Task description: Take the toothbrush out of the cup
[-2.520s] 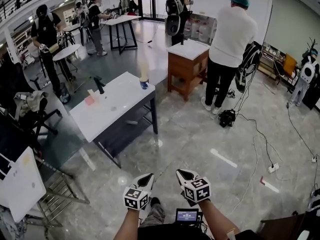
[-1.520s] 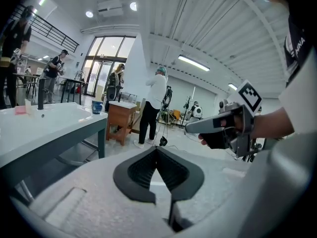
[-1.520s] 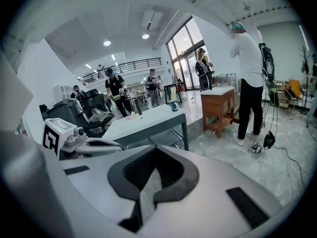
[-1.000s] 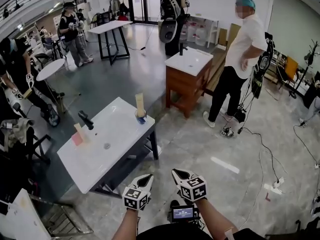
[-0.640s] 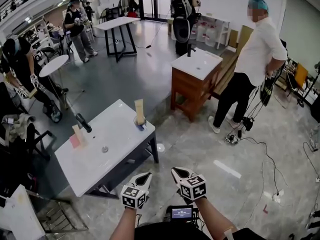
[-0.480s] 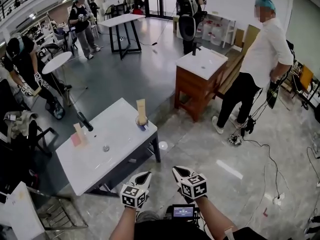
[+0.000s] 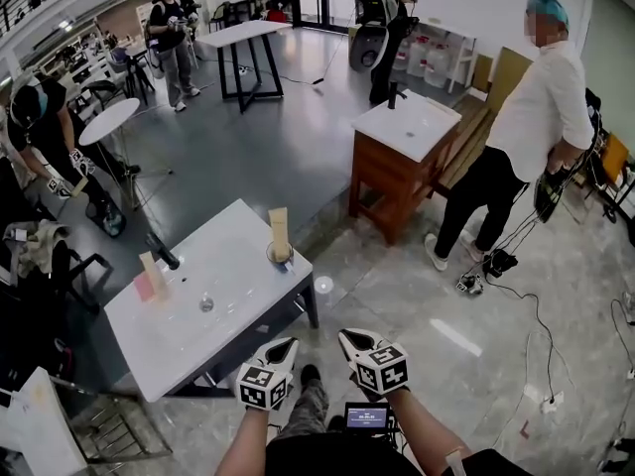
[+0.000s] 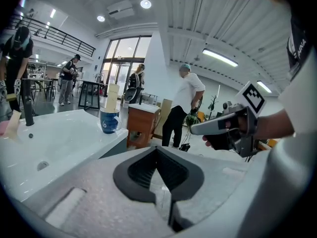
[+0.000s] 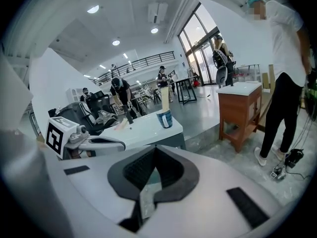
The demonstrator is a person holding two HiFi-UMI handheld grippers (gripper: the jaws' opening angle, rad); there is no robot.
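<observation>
Cup (image 7: 279, 256) on counter (image 7: 198, 340) right corner; faucet (image 7: 161, 253) at left edge; cabinet (image 7: 389, 181) beyond.

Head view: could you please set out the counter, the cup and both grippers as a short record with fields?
Surface: white sink counter with black faucet
Cup: blue cup, upright near the counter's right-hand corner
In cup: tall cream flat pack, standing upright; toothbrush itself not discernible
Left gripper: shut, empty, short of the counter
Right gripper: shut, empty, over the floor
Task state: pack not yet touched
</observation>
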